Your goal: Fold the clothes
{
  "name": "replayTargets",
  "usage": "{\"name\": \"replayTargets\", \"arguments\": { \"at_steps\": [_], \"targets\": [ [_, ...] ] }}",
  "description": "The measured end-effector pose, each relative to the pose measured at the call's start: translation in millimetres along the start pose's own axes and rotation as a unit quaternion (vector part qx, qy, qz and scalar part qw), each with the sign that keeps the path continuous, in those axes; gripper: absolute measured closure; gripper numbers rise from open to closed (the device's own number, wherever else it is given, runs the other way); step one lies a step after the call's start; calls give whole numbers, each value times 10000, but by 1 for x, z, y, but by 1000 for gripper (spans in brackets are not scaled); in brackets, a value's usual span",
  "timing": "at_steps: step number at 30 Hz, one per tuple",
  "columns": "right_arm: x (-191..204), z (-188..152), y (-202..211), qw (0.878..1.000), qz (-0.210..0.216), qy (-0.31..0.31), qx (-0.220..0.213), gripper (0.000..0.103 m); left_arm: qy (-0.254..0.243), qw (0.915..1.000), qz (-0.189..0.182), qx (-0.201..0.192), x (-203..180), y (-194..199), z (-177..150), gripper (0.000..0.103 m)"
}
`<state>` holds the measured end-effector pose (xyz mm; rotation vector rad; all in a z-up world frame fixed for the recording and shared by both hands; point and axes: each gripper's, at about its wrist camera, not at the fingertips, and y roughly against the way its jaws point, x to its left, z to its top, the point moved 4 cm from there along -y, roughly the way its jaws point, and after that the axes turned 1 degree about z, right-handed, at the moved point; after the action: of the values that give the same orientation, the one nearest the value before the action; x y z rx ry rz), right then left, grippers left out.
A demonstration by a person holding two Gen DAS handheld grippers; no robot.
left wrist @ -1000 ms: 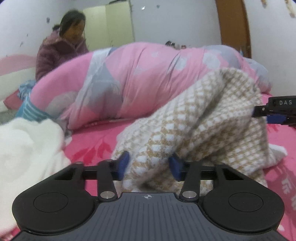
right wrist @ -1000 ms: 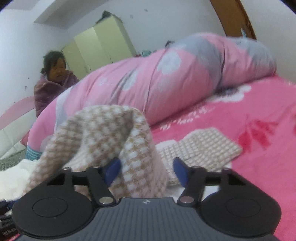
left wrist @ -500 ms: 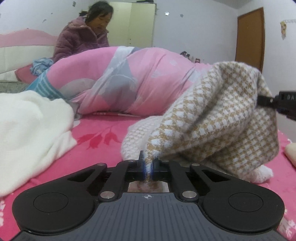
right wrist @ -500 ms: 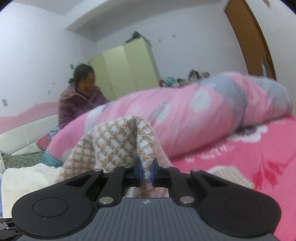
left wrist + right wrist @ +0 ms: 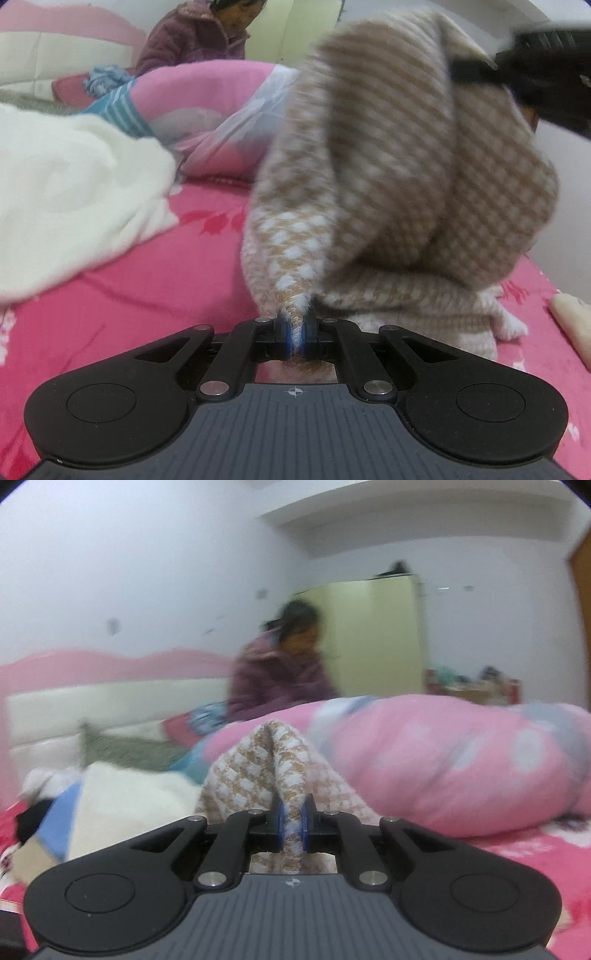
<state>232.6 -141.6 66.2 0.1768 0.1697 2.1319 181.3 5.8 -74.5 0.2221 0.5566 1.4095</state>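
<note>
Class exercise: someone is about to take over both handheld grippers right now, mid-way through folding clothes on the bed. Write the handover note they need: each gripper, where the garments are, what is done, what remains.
Left gripper: shut on an edge of the beige checked knit garment.
Right gripper: jaws have just been closing, now shut on another part of the same garment; it holds its part higher than the left one.
Garment: hangs between the two grippers above the pink bedsheet, lower end resting on the sheet.
Nearby: a white fluffy garment lies at the left, untouched; a rolled pink quilt lies behind.
Done: both grips taken, garment lifted.
Left: spread it flat, fold it, probably the white one next.
</note>
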Motion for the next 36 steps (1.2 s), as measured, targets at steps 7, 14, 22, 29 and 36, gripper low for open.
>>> {"name": "replayTargets", "arguments": {
  "at_steps": [7,14,22,29,36],
  "targets": [
    [74,-45,-27,9928,892,303,744,94,87,9998,-161,94,22,12,-18,99],
    [100,-99,-46,9801,1314,57,1484,94,81,9998,31,182,55,50,-35,95],
    [94,-151,-61,9688,1333,-456,2041,91,236,9978,595,-167,91,99,-25,84],
    [83,-138,-15,9716,1398,-832,1716,58,-134,9952,368,-902,65,119,24,68],
    [17,-132,39,9813,606,-1299,1282,58,-1114,9925,5,-498,7,68,61,51]
  ]
}}
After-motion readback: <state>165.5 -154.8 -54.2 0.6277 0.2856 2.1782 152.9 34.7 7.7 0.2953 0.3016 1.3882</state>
